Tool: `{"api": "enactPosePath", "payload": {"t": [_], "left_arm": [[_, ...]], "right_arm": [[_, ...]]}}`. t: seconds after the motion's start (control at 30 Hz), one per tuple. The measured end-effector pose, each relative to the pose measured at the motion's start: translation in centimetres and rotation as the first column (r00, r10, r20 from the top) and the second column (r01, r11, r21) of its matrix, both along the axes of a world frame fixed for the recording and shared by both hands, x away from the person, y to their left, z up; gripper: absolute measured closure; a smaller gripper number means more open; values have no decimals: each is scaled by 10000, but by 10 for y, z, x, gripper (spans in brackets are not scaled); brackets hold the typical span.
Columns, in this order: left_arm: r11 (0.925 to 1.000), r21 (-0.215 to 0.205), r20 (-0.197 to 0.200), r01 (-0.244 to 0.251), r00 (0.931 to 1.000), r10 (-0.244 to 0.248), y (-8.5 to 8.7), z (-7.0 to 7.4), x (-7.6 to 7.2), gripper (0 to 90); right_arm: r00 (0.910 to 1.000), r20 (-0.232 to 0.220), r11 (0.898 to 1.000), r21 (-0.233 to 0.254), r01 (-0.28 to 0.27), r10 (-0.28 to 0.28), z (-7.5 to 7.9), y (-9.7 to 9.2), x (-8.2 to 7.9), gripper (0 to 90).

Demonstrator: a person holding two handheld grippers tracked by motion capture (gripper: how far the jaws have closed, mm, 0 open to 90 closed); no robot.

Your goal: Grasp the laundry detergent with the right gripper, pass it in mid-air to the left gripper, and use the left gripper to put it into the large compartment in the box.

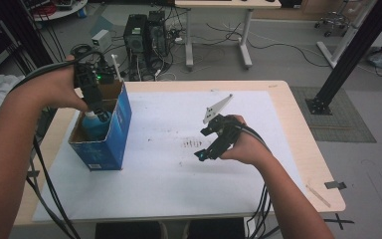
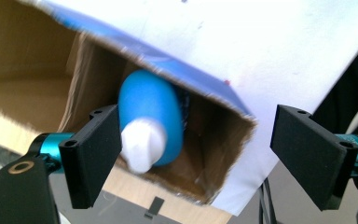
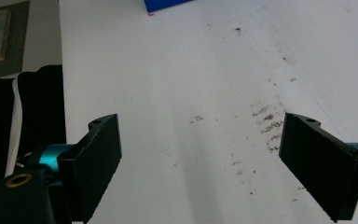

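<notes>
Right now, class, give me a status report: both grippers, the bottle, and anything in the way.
Left gripper open above blue box. Blue bottle inside box, released. Right gripper open, empty, over white sheet. Box walls close around the bottle.

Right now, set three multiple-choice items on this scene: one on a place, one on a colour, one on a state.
1. Where is the bottle?
A. inside the box
B. on the white sheet beside the box
C. in the right gripper

2. What colour is the bottle's cap?
A. red
B. white
C. black

3. How do the left gripper jaws stand?
A. clamped on the bottle
B. shut with nothing between them
C. apart, clear of the bottle

Answers:
1 A, the bottle sits between the cardboard walls.
2 B, a white cap tops the blue body.
3 C, the left gripper view shows both pads wide apart above the box.
</notes>
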State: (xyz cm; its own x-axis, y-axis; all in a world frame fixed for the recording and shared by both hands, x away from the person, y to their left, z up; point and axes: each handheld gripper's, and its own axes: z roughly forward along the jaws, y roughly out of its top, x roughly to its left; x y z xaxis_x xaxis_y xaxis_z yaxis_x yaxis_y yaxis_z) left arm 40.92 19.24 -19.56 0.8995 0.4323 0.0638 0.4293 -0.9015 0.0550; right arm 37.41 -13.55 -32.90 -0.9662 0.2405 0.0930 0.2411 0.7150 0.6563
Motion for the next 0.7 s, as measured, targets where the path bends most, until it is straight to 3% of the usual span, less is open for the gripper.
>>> {"api": "enactPosePath", "payload": {"t": [0.03,0.07,0.23,0.3,0.43,0.7], "left_arm": [[10000,0,0,0,10000,0,0,0,0,155],[9990,17,0,444,9990,-444,-13,0,-3,155],[9941,20,-227,1084,9939,-1083,-34,-8,-6,110],[9941,20,-227,1084,9939,-1083,-34,-8,-6,105],[9870,-37,-510,1609,9857,-1608,-55,-22,-3,95],[9769,-243,-790,2125,9737,-2138,-73,-44,-3,70]], "right_arm": [[10000,6,10000,-40,-26,26,1,0,0,122],[10000,6,10000,-40,-26,26,1,0,0,122],[9997,-163,9979,-616,-186,176,8,3,0,122],[9997,-157,9972,-715,-203,192,9,3,0,122],[9995,-237,9948,-992,-228,205,13,4,2,122],[9991,-355,9879,-1526,-289,237,13,7,7,122]]}}
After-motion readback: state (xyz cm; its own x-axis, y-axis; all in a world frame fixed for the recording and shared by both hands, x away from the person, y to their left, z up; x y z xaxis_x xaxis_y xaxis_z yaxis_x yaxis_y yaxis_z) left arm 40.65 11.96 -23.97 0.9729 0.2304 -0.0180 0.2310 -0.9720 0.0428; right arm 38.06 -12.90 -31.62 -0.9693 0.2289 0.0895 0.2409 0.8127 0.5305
